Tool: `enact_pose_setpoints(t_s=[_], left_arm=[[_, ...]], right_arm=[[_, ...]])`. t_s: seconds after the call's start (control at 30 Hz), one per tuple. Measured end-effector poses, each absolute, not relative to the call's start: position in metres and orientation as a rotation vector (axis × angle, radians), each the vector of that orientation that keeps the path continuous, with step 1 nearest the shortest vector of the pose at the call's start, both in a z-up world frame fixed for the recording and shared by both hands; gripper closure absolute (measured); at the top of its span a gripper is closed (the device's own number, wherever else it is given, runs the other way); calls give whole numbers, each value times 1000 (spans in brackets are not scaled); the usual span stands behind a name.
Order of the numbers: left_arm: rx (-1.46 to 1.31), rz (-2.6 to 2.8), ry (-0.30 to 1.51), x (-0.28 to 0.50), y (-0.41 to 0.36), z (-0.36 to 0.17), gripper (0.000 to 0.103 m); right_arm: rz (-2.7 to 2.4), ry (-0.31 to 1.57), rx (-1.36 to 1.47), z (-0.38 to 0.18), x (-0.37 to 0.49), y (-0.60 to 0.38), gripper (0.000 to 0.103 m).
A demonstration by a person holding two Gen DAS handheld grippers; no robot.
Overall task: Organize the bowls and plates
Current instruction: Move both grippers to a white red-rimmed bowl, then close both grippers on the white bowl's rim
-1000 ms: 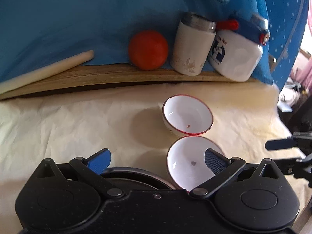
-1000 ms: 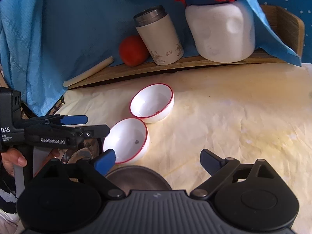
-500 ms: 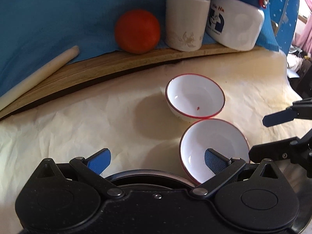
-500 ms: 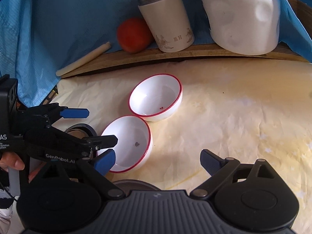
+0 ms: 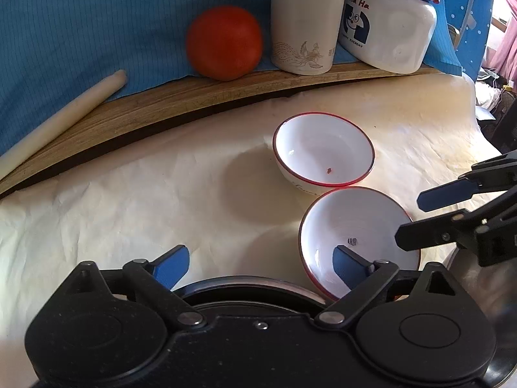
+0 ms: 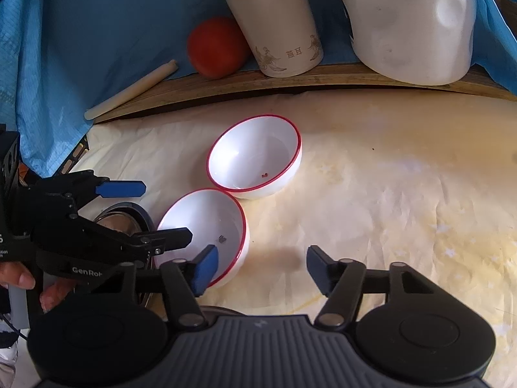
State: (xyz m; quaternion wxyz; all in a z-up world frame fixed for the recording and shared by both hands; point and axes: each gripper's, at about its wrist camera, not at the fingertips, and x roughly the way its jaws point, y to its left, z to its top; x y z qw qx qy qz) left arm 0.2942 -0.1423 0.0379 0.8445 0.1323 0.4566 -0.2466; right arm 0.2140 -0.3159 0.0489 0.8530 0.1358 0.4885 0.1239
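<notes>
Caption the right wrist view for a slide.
Both open grippers, right and left, close around the near red-rimmed bowl.

Cream-papered table (image 6: 387,177): 2 touching red-rimmed bowls (image 6: 255,155), metal dish (image 6: 129,216), possibly plate.

Both grippers have advanced over the cream cloth toward the two red-rimmed bowls. The left gripper (image 5: 260,266), jaws spread, now has its right fingertip (image 5: 347,266) over the near bowl (image 5: 352,229). The right gripper (image 6: 261,266), also spread, has closed in, its left fingertip (image 6: 205,268) overlapping that bowl's rim.
</notes>
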Motion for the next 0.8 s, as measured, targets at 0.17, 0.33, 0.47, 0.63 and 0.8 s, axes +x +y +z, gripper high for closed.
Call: enact_pose_setpoints(t_s=[0.17, 0.33, 0.47, 0.63, 0.8], left_arm=[[278, -532, 973, 294, -144, 38, 22], [261, -564, 970, 293, -145, 41, 27], [269, -577, 973, 291, -148, 42, 35], [261, -572, 983, 293, -150, 42, 66], [196, -605, 1028, 297, -150, 41, 93]], right_arm=[[279, 1041, 314, 47, 217, -317, 52], [296, 1056, 331, 44, 218, -315, 60], [306, 1073, 345, 43, 221, -315, 64], [338, 1089, 403, 41, 224, -315, 84], [330, 1094, 431, 40, 224, -317, 85]])
